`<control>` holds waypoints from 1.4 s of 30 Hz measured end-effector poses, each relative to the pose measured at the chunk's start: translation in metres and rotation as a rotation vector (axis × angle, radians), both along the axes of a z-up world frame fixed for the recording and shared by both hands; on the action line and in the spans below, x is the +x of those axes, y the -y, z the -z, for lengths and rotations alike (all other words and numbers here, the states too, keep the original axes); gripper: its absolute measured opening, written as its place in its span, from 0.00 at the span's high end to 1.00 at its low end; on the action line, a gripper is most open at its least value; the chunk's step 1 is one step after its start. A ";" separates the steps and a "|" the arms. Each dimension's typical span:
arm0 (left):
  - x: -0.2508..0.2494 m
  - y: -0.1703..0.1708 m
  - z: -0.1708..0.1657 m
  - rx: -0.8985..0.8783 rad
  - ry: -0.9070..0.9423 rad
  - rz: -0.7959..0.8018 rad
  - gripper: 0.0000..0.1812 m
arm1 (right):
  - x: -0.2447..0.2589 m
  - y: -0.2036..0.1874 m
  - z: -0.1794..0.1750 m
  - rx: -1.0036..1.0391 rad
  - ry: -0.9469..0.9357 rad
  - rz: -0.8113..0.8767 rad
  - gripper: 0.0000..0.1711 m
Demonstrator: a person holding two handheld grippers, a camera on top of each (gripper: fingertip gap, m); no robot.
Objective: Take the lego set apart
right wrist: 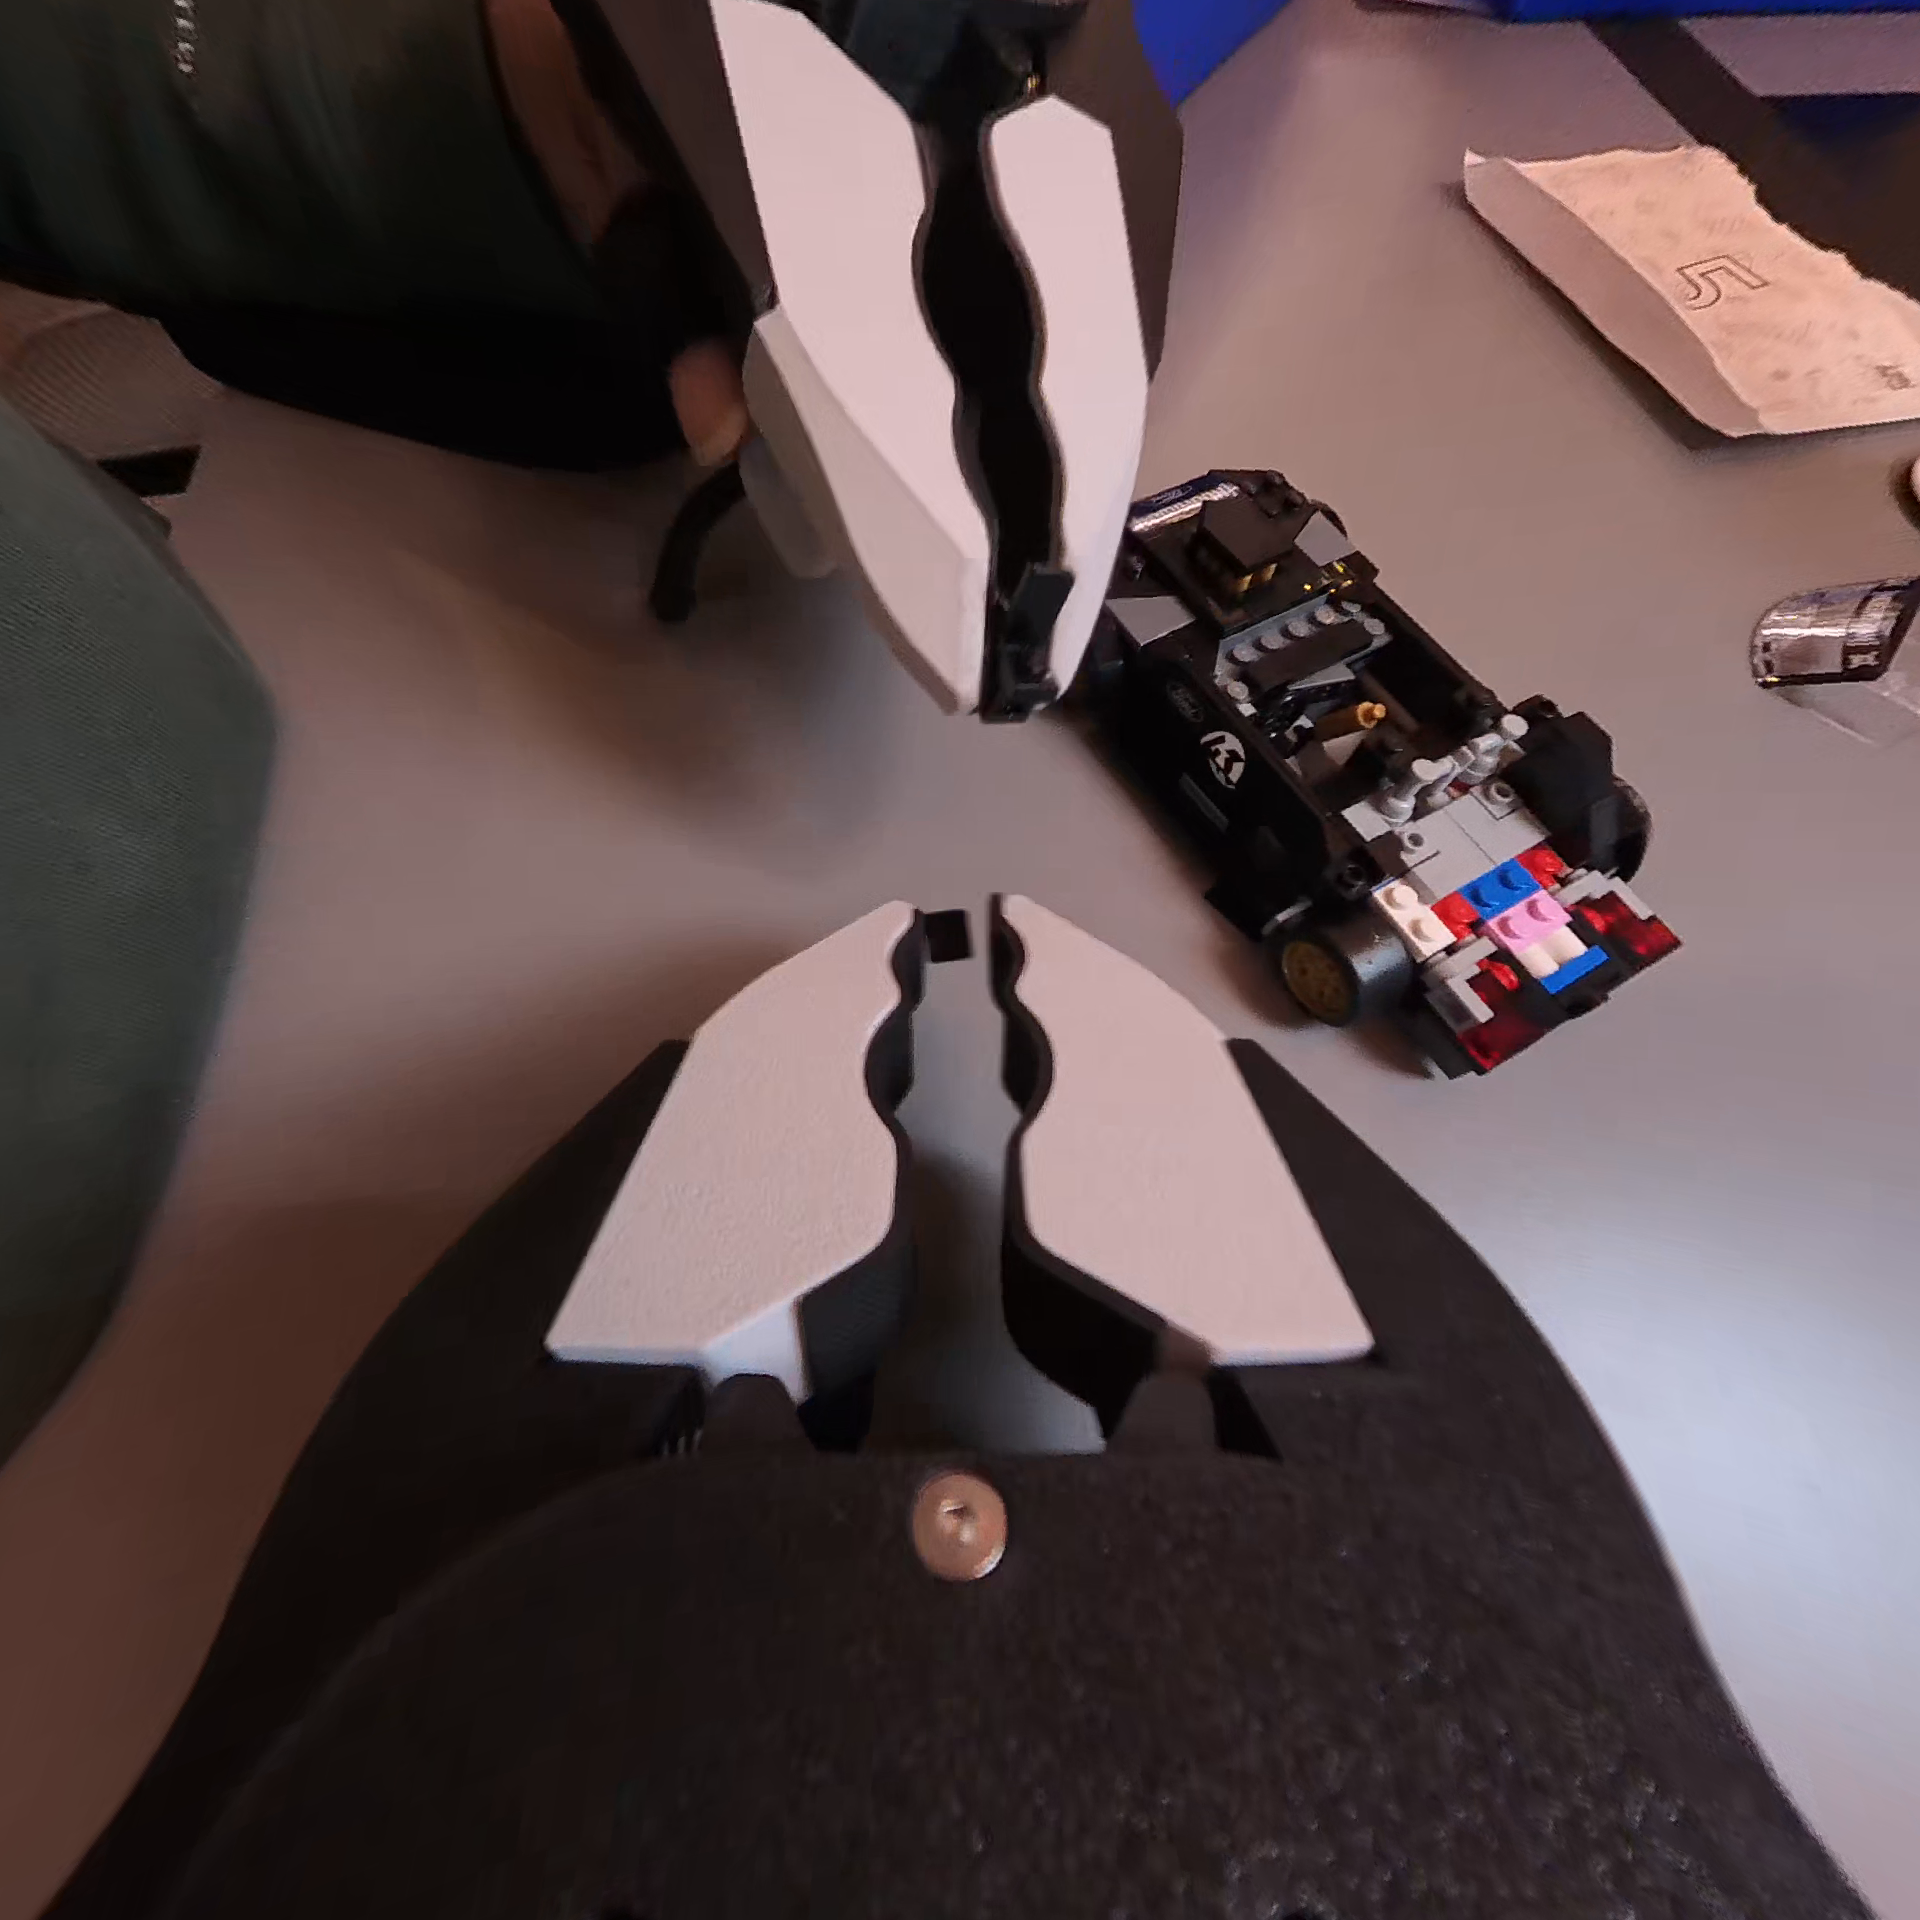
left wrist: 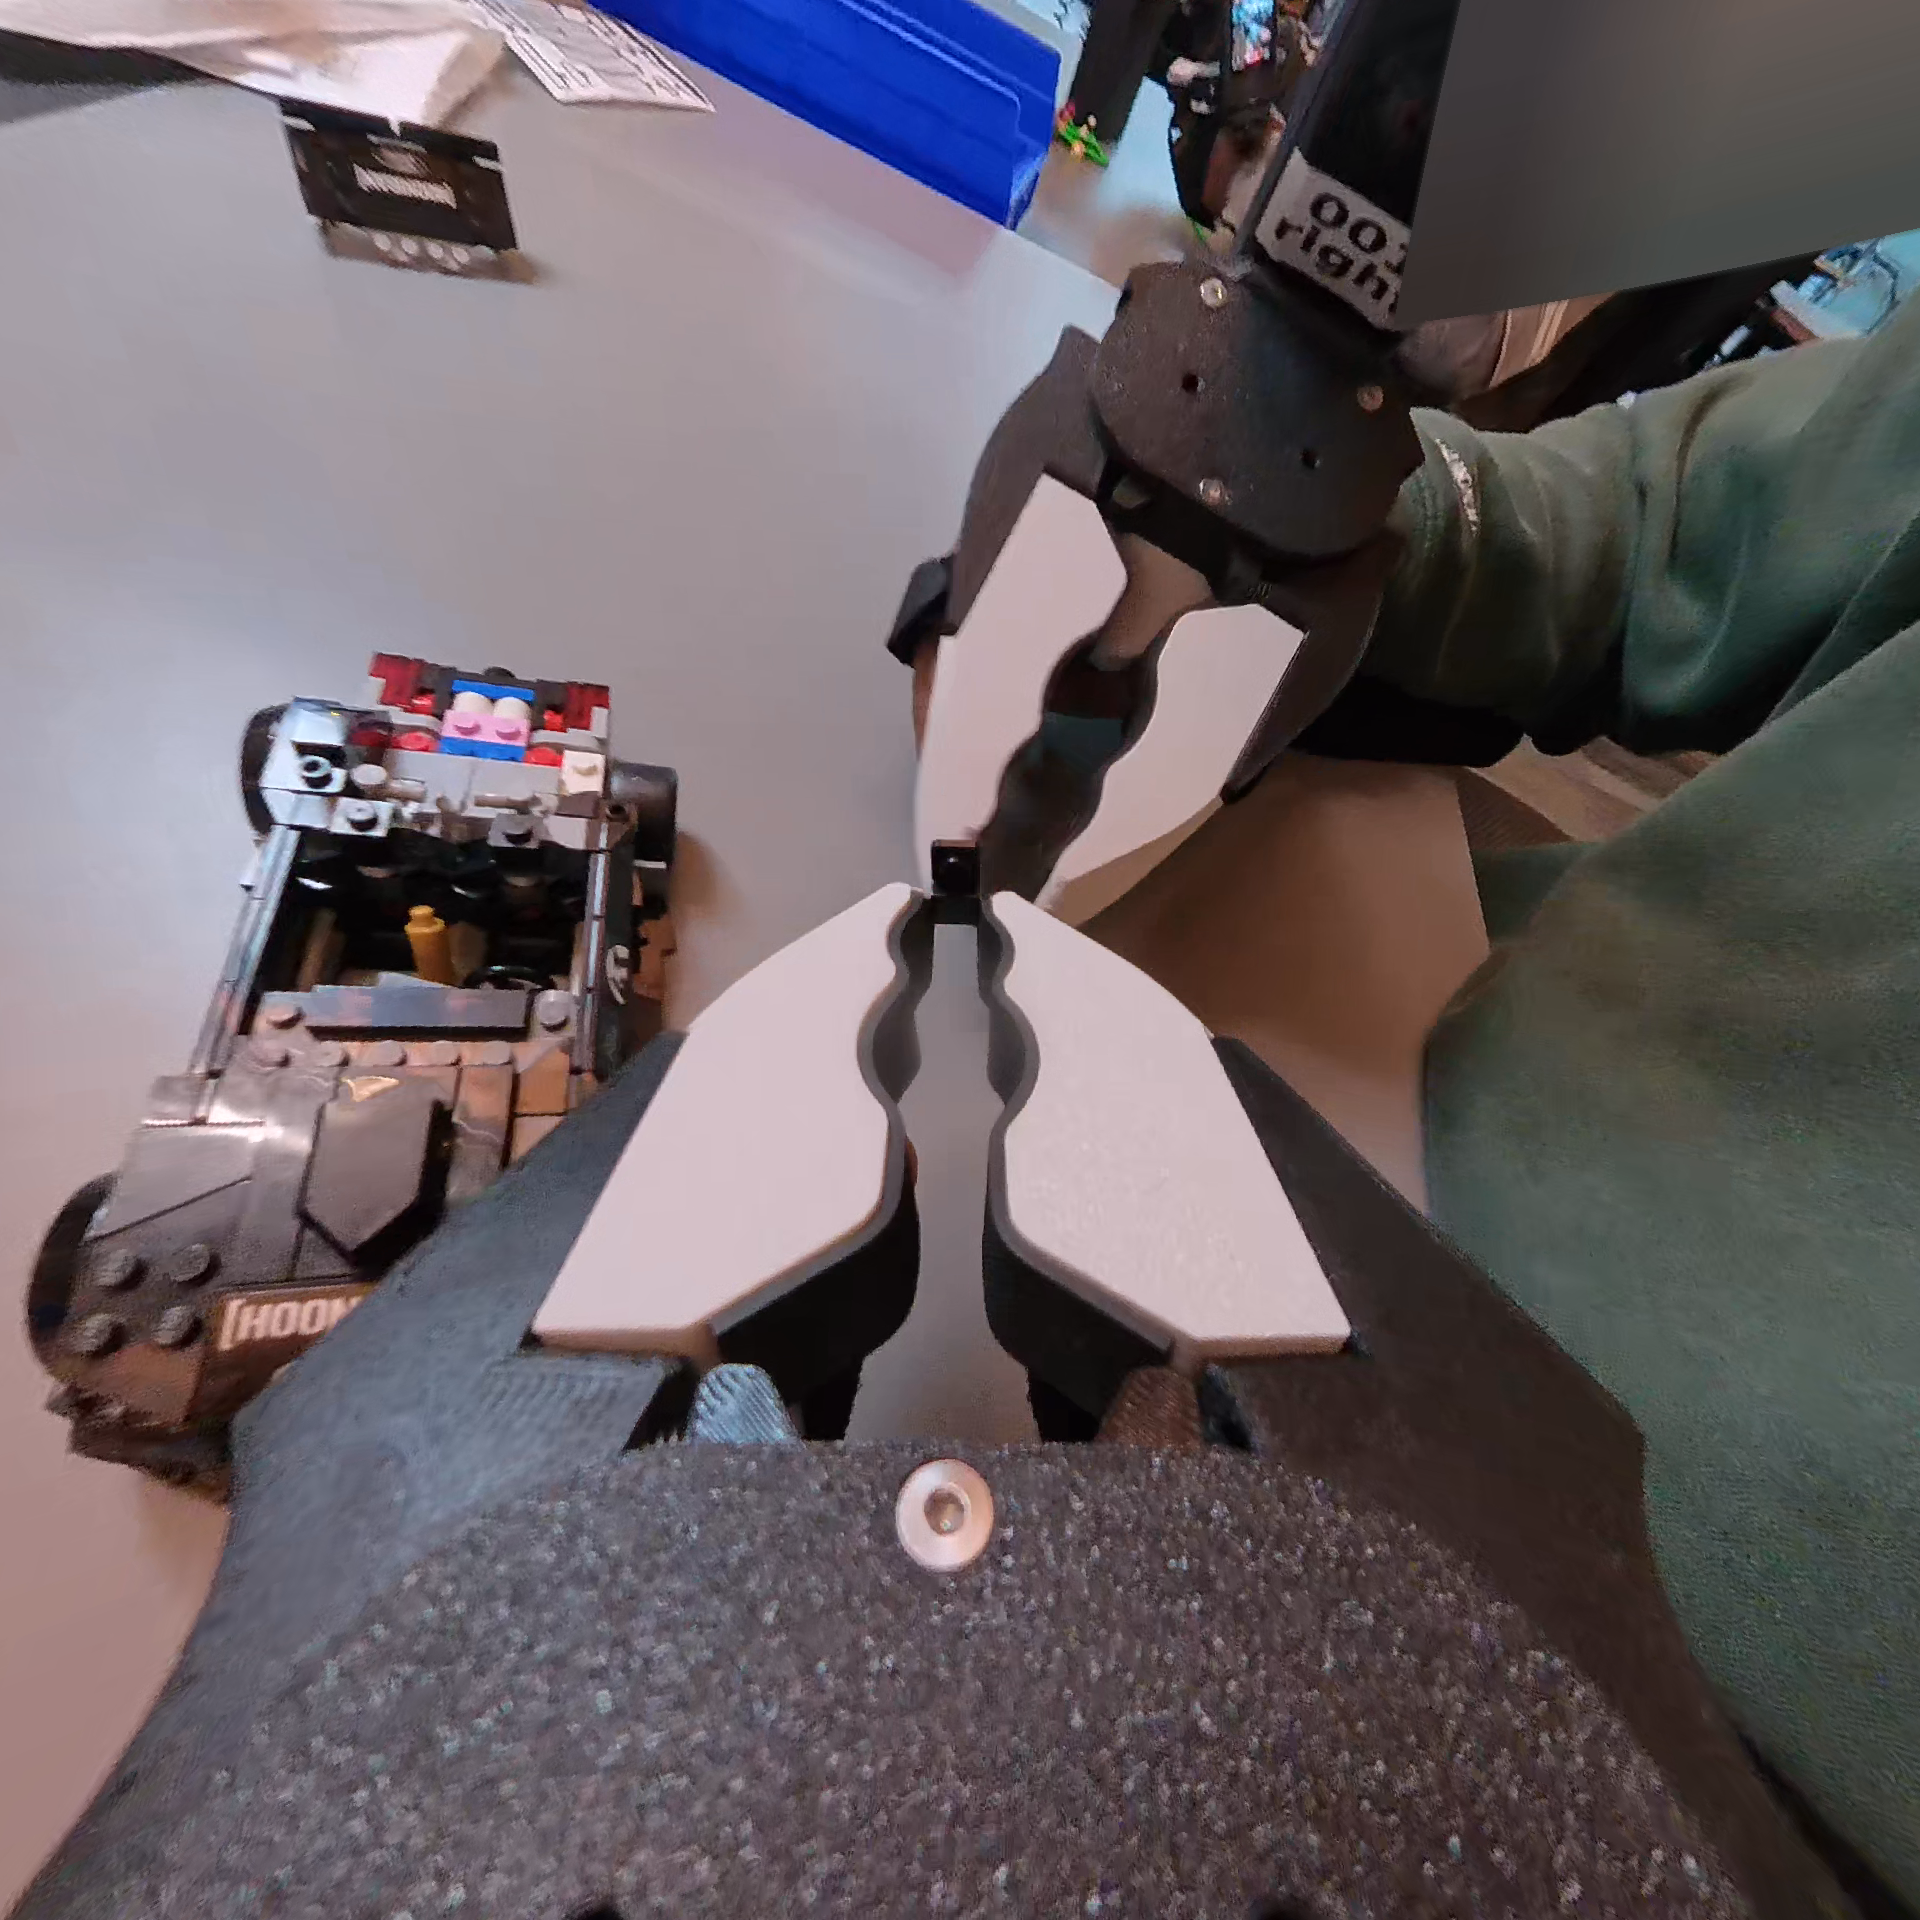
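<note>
Both grippers pinched on tiny black lego bits: left gripper (left wrist: 951, 902) on a stud piece (left wrist: 952, 862), right gripper (right wrist: 958, 920) on another (right wrist: 945, 935). Barely-tip grips, so either could ping off away from the car (right wrist: 1382, 769).

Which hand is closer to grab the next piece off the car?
Probably left: the left gripper hangs right beside the car, and the right gripper is farther off. Each holds a black bit, so it must drop that first.

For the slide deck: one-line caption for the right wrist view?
Right gripper pinching a small black brick, left gripper gripping another black piece, beside a half-stripped black lego car on a grey table.
</note>
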State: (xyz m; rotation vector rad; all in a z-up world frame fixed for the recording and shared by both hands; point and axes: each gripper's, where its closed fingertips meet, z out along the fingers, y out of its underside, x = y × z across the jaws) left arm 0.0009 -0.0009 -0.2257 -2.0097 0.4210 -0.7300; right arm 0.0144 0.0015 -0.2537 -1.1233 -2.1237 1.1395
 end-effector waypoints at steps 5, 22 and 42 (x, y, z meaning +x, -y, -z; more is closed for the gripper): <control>0.021 0.008 0.017 -0.048 -0.060 0.091 0.95 | 0.001 0.015 -0.014 -0.037 -0.071 -0.045 0.89; 0.024 0.010 0.003 0.075 -0.101 0.122 0.96 | 0.000 0.017 -0.039 -0.263 -0.115 -0.030 0.91; 0.020 0.006 -0.030 0.267 -0.009 0.083 0.91 | 0.007 0.009 -0.062 -0.487 -0.072 -0.038 0.96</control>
